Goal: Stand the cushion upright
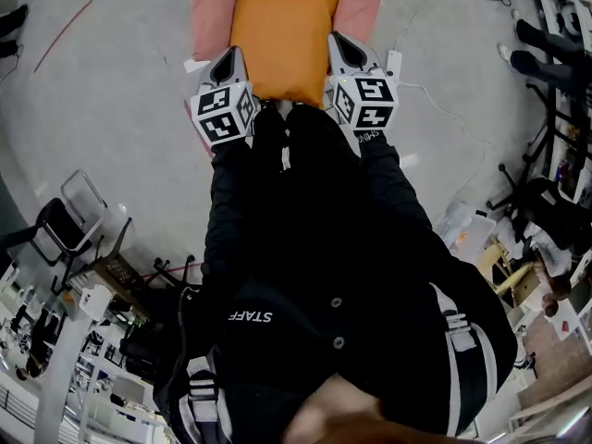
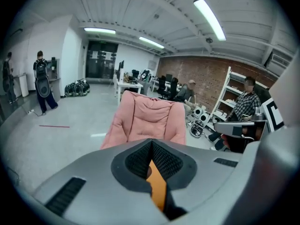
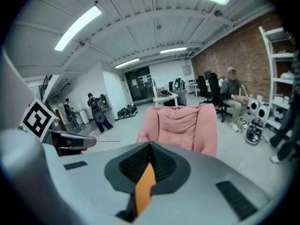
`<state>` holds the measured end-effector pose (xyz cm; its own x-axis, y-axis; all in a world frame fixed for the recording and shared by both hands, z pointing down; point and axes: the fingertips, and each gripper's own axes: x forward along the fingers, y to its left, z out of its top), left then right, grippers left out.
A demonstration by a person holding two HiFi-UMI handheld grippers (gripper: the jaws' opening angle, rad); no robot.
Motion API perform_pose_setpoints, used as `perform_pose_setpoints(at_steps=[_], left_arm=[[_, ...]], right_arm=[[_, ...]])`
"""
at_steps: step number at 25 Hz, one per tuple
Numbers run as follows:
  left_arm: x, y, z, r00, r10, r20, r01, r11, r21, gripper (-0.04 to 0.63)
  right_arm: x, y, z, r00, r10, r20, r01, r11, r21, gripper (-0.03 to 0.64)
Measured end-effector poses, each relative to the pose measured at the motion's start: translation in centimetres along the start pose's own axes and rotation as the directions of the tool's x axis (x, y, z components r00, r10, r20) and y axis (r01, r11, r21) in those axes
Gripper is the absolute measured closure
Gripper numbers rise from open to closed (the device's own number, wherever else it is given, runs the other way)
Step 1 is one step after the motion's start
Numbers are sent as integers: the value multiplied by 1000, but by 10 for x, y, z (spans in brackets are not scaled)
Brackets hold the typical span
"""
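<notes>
Slippage was your main risk: your left gripper (image 1: 231, 61) was clamped on only a thin fold of the orange cushion (image 1: 282, 35), held over the pink armchair (image 1: 211, 12), and your right gripper (image 1: 344, 54) pinched the opposite edge just as thinly, so tilting it up could have pulled either fold free.

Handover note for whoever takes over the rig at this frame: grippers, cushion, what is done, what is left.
Left gripper: shut on the orange cushion, pinching its left edge.
Right gripper: shut on the cushion's right edge.
Cushion: held between both grippers over the pink chair. Whether it touches the seat cannot be told.
Done: cushion gripped on both sides.
Left: probably set it standing upright against the chair back, check that it stays, then release both grippers.
</notes>
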<state>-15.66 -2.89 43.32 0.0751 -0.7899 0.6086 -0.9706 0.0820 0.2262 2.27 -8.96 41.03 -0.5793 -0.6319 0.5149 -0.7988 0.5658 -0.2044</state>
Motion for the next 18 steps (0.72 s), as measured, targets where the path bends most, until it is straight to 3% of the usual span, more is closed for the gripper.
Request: perform_pose_setpoints(at_steps=[4,9,18], left_arm=[[57,8,-22,996,-26,-89,28,999,24,595],[121,37,-69,975,-25,-220,29,999,16,595],[237,75,-156,941,-47,-334,63,997,38,595]], right_arm=[[32,-24,-35,995,-33,-93,38,998,53,604],[79,-45,-96,974,-67,-216,95,988,120,604],[173,-100,-218,920,-114,-376,189,967,170,601]])
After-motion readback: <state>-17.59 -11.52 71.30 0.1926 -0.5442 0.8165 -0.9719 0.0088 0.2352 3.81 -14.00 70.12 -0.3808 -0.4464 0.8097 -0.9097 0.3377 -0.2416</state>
